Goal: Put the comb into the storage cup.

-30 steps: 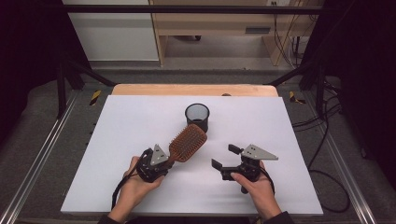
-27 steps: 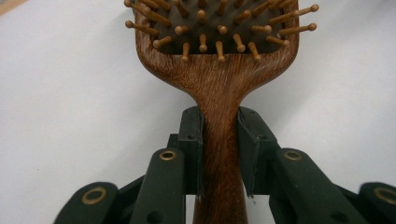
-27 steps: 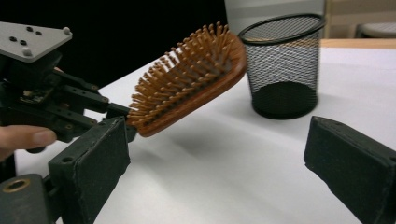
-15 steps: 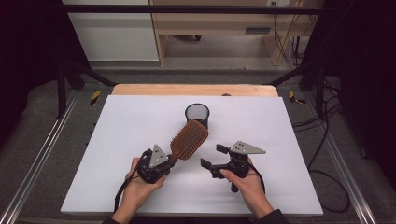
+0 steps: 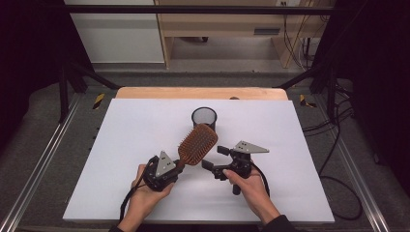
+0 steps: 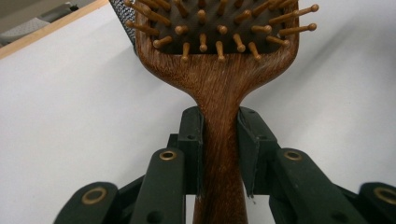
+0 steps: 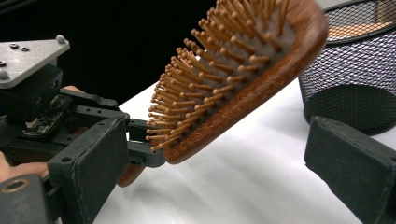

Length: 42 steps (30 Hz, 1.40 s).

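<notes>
Nearest the tabletop's [image 5: 300,145] near edge, the left claw [image 5: 175,166] is clamped on the wooden handle of the hairbrush [image 5: 197,144]; in the left gripper view both pads are seen pressed flat against the narrow neck of the handle, just below the paddle. The brush is held off the tabletop, tilted up and away, with its bristles facing upward and toward the person.

Just beside it, toward the right edge, the right claw [image 5: 215,157] is held open, with nothing between its pads. In the right gripper view the paddle's lower rim is seen between the two spread jaws but apart from both.

The step in hand is judged to be a handover or a second grip on the brush head. It is done well if the right claw is brought square onto the wooden rim of the paddle, not onto the bristles, and if the left grip is kept firm until the right pads are seated.

Farther off, near the tabletop's middle, the black mesh cup [image 5: 204,117] is seen standing upright just beyond the brush's tip; it should be left undisturbed while the brush is turned.
</notes>
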{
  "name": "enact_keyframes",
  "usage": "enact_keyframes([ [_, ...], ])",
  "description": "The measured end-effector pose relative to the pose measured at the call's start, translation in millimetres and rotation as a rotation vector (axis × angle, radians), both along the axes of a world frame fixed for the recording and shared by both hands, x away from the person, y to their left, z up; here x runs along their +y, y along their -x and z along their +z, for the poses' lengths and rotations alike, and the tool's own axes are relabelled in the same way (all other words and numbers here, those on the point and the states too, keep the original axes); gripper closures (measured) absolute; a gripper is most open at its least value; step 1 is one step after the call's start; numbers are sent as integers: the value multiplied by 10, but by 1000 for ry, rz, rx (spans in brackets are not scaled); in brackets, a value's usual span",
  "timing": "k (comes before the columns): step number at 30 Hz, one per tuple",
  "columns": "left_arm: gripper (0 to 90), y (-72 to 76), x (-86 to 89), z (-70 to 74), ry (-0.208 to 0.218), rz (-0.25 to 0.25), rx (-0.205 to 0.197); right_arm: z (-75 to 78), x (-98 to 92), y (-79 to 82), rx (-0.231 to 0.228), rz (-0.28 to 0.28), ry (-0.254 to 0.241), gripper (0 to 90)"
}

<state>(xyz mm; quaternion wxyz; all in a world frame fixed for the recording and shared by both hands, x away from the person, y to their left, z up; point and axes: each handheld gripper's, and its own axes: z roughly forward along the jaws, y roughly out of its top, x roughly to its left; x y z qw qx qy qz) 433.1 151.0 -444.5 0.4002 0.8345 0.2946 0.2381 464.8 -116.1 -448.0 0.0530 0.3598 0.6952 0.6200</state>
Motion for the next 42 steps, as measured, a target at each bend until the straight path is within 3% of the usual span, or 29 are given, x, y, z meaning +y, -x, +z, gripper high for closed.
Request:
enact_keyframes([
  [20, 729, 162, -218, 43, -24, -62, -42, 75, -37, 42, 15, -18, -86, 99],
  [25, 729, 205, -272, 54, -29, -79, -51, 81, -44, 49, 17, -21, -94, 154],
  [42, 729, 259, -333, 69, -41, -100, -67, 113, -122, 38, 26, -36, -130, 183],
])
